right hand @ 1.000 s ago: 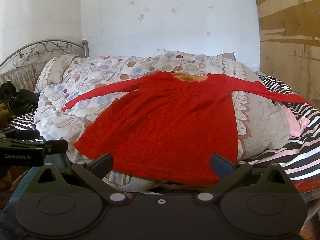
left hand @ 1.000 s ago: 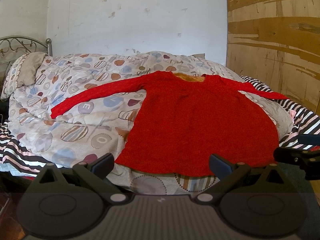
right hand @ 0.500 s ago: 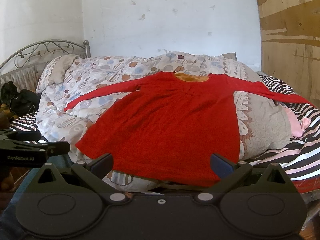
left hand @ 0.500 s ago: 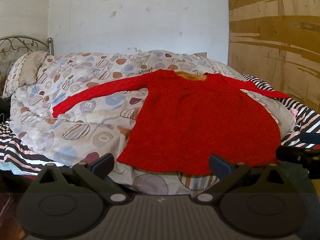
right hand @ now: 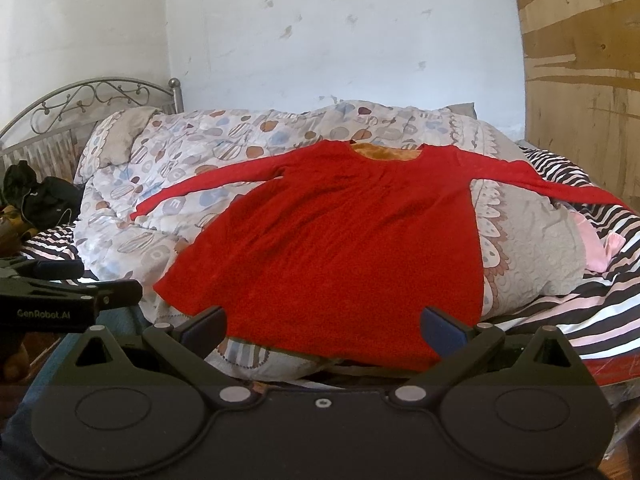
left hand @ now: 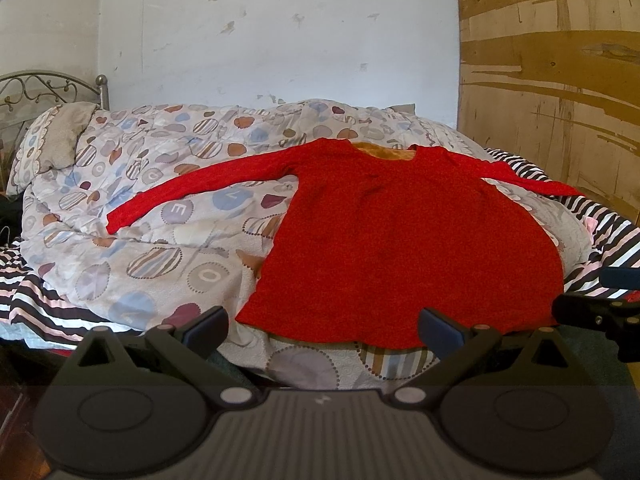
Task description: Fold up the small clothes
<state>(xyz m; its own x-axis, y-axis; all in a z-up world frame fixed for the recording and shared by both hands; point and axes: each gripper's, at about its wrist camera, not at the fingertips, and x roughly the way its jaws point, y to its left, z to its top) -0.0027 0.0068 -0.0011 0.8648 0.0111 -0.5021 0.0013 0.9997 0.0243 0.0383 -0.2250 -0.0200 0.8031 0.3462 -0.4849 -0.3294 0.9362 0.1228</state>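
We see our left gripper (left hand: 323,326) drifted slightly left, red dress (left hand: 404,240) sliding a little right and lower in its view, jaws unchanged.

Red dress (left hand: 400,240): far-side sleeve tip cut short at 3 o'clock behind the striped sheet (left hand: 592,224). Dark bundle (right hand: 36,196) at 9 o'clock in the right wrist view, too indistinct to identify. Metal headboard (left hand: 36,88) partly cut off by the lens edge.

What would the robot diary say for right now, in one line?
red dress flat on quilt | left gripper open | right gripper open | unfolded
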